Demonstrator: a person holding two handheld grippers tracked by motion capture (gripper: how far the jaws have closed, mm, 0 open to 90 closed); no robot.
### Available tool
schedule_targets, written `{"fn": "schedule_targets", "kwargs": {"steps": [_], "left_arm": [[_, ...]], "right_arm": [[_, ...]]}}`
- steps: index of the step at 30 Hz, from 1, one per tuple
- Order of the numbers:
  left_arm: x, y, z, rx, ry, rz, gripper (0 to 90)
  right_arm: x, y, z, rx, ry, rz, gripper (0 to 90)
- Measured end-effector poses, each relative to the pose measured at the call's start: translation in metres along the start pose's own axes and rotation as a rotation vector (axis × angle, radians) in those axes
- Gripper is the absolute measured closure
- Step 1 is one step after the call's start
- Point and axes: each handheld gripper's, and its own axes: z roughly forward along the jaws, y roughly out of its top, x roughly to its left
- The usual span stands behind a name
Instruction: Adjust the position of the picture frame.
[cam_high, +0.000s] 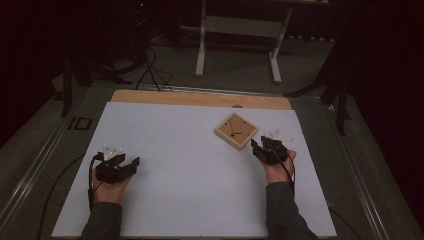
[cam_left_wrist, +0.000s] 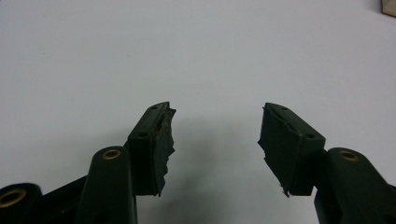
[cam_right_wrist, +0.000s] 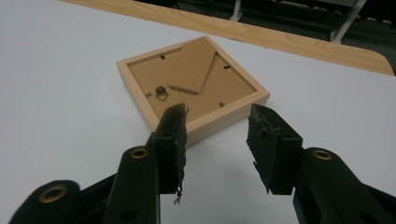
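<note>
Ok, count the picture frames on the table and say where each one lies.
1. The picture frame lies face down on the white table, toward its far right, just ahead of the right tool.

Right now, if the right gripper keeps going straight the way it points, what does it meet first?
Most likely the wooden picture frame, lying face down: the right gripper points at its near edge with open jaws, nothing between them. How big the gap is can't be judged.

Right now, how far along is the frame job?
Done: frame lies face down on the mat, backing and stand showing. In hand: right gripper open at the frame's near corner, nothing gripped. Left gripper open over bare mat. Left: likely gripping and handling the frame.
</note>
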Motion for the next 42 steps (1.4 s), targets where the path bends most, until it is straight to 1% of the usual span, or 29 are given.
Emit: {"fn": "schedule_targets", "kwargs": {"steps": [10,14,20,26,27,28,29,31,32,33,34,35,39,40,42], "left_arm": [[0.002,0.000,-0.001,-0.012,0.009,-0.009,43.6],[0.003,0.000,-0.002,-0.017,0.008,-0.021,43.6],[0.003,0.000,-0.002,-0.021,0.009,-0.020,43.6],[0.005,0.000,-0.002,-0.023,0.013,-0.024,43.6],[0.004,0.000,-0.002,-0.023,0.013,-0.023,43.6],[0.004,0.000,-0.002,-0.023,0.013,-0.023,43.6],[0.004,0.000,-0.002,-0.023,0.012,-0.024,43.6],[0.004,0.000,-0.002,-0.023,0.013,-0.024,43.6],[0.005,0.000,-0.002,-0.023,0.012,-0.025,43.6],[0.005,0.000,-0.002,-0.023,0.012,-0.025,43.6],[0.005,0.000,-0.002,-0.022,0.013,-0.027,43.6],[0.005,0.000,-0.002,-0.021,0.014,-0.026,43.6],[0.004,0.000,-0.002,-0.022,0.014,-0.024,43.6],[0.004,0.000,-0.001,-0.021,0.014,-0.024,43.6],[0.004,0.000,-0.001,-0.021,0.015,-0.026,43.6]], "right_arm": [[0.000,0.004,0.014,0.017,-0.006,-0.001,56.2],[0.002,0.005,0.024,0.037,-0.008,-0.006,56.1],[0.005,0.004,0.035,0.051,-0.003,-0.001,55.7],[0.006,0.001,0.050,0.079,0.003,0.033,52.4],[0.006,0.001,0.052,0.084,0.006,0.043,51.7],[0.006,0.001,0.052,0.084,0.006,0.043,51.7],[0.006,0.001,0.056,0.092,0.009,0.058,50.2],[0.006,0.001,0.058,0.095,0.010,0.061,49.4],[0.006,0.002,0.060,0.100,0.021,0.076,47.1],[0.006,0.002,0.060,0.100,0.021,0.076,47.1],[0.007,0.002,0.062,0.107,0.036,0.081,44.4],[0.007,0.002,0.063,0.109,0.041,0.078,43.3],[0.008,0.001,0.066,0.117,0.033,0.095,41.9],[0.008,0.000,0.069,0.123,0.030,0.111,41.8],[0.008,-0.001,0.071,0.127,0.030,0.127,42.1]]}}
